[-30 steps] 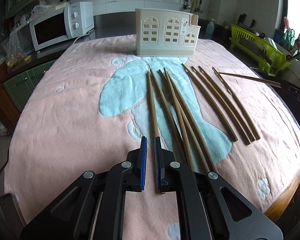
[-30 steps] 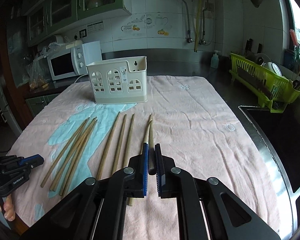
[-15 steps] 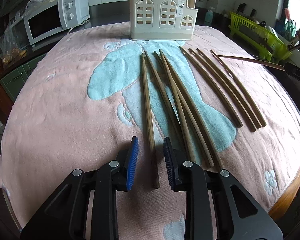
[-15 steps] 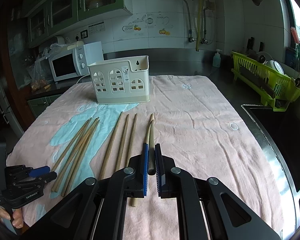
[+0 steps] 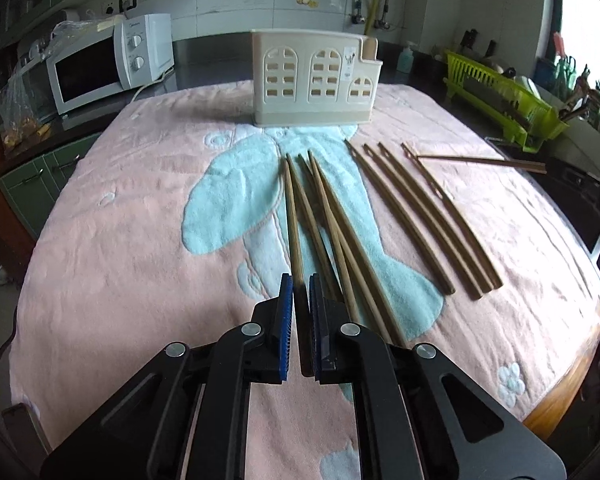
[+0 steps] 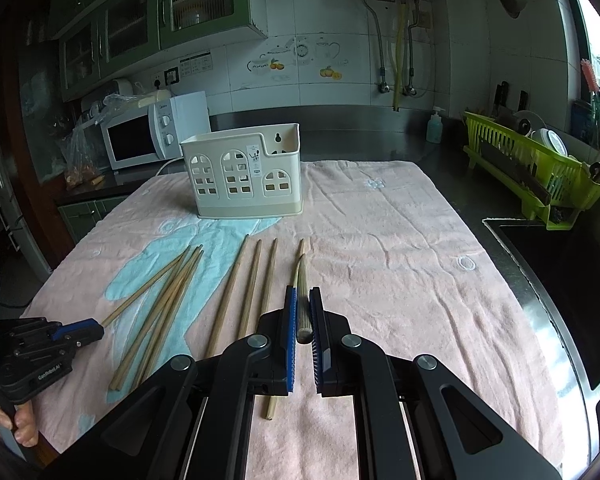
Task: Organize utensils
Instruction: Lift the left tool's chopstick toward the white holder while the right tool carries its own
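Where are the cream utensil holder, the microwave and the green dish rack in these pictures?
Utensil holder (image 5: 316,80): left wrist view, on its front wall between the arched windows.
Microwave (image 5: 88,70): left wrist view, on its dark door.
Dish rack (image 6: 540,164): right wrist view, on its slatted near side.

A wooden chopstick (image 5: 293,224) is being clamped by the left gripper (image 5: 300,292) over a pink towel (image 5: 120,240), its mates lying alongside.

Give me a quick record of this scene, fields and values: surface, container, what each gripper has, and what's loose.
surface: pink towel
container: cream utensil holder, upright at the towel's far end, nothing visible inside
left gripper: shut on one chopstick
right gripper: shut on the raised chopstick
loose: other chopsticks flat on the towel
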Demonstrator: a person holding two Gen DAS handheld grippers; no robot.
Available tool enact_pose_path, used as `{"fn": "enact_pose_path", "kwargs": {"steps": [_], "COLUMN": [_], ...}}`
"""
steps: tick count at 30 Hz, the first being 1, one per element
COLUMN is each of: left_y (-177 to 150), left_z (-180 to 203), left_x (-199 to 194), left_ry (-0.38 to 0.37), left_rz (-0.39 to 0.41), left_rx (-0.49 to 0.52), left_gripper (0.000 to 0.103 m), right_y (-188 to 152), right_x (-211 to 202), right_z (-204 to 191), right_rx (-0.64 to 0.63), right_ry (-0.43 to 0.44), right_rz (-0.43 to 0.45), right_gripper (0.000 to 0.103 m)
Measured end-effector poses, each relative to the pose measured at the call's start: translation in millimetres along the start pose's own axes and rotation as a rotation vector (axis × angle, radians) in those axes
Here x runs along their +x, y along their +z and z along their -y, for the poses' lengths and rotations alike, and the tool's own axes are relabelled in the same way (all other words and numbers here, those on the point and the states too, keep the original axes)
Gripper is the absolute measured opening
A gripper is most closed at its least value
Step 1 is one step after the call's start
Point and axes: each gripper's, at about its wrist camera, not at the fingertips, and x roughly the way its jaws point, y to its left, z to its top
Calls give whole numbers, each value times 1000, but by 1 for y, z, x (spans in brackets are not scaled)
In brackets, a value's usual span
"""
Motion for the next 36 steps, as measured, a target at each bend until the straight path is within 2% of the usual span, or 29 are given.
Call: {"fn": "enact_pose_path", "kwargs": {"steps": [3,11,17,26,32,36], "left_y": [12,44,67,117,161,195], "left_z": [-4,-8,-11,-23,-24,-21], "left_x": [-13,-26,-25,-23,-23,-29], "left_ry": [10,16,1,-10,-5,-15], "left_rz": [66,182,230,234,237,258], "left_rx": [-5,-4,-13,-12,27,51], "left_gripper": [5,5,5,5,5,5], "right_y": [7,33,57,110,162,196], "right_x": [-1,0,9,23,16,12], "right_z": [-2,-2,0,8,12,11], "right_rx": [-13,-28,-43,-63,-84,-110], "right_ry": [1,21,47,138,207,215], "right_rz": [15,49,57,29,38,62], "right_gripper": [7,7,7,7,7,7]}}
